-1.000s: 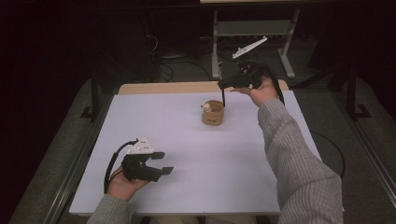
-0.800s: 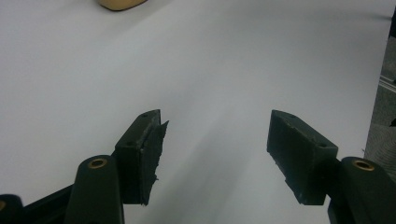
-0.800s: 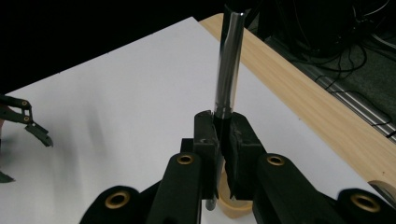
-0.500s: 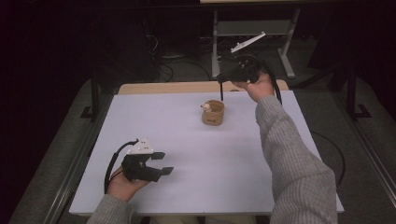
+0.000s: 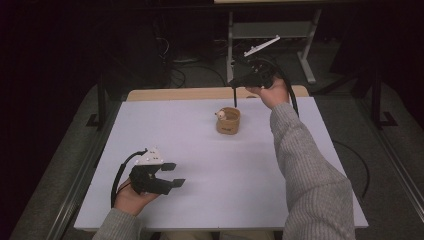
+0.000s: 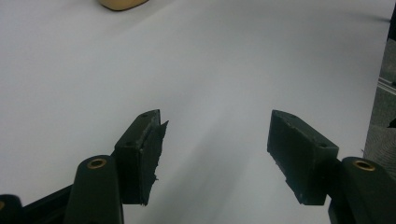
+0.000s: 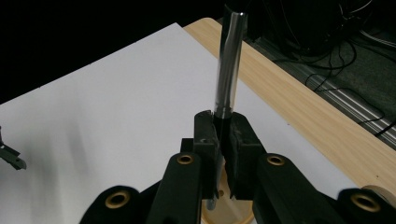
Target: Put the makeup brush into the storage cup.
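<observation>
A slim dark pen (image 7: pixel 229 65) stood clamped between the jaws of the right gripper (image 7: pixel 223 140), its glossy barrel rising straight out from between the pads. In the high view the same pen (image 5: pixel 234 95) hung down from that gripper (image 5: pixel 239 82), which was raised above the far edge of the table, with the pen's lower end just above the rim of a small tan cup (image 5: pixel 228 121). The cup sat on the white table (image 5: pixel 260 165) below and slightly nearer the person than the right gripper; a small pale rounded thing (image 5: pixel 220 114) rested at its rim, too small to identify. A strip of bare wood (image 7: pixel 299 107) ran along the table's far side, beyond the gripper.

The left gripper (image 5: pixel 170 175) lay low at the near left of the table, well apart from the cup, its jaws spread wide and holding nothing.
</observation>
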`<state>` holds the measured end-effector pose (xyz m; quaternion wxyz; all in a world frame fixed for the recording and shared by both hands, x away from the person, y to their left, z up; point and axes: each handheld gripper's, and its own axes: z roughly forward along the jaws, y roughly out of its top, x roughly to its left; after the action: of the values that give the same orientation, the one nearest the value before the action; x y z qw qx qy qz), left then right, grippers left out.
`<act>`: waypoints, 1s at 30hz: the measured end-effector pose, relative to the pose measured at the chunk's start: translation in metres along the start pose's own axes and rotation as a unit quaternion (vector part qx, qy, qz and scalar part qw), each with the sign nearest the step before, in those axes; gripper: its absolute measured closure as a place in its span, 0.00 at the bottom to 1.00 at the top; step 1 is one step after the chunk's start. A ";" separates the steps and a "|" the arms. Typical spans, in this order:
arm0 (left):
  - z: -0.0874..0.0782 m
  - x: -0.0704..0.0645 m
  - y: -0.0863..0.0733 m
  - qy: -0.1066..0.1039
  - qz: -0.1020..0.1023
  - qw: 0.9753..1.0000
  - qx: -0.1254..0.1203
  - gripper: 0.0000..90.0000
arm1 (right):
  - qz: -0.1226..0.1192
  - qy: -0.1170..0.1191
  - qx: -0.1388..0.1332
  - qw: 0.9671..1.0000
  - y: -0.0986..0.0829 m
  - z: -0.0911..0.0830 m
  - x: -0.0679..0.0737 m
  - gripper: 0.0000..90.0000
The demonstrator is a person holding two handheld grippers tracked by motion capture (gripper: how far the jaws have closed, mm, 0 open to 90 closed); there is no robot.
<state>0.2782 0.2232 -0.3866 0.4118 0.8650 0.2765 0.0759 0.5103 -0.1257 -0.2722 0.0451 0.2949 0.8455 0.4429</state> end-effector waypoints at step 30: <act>0.000 0.000 -0.001 -0.003 -0.005 1.000 -0.002 0.39 | 0.010 -0.003 0.018 1.000 -0.011 0.039 -0.010 0.92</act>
<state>0.2779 0.2234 -0.3878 0.4149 0.8628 0.2795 0.0724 0.5262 -0.1076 -0.3058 0.0380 0.3050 0.8504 0.4270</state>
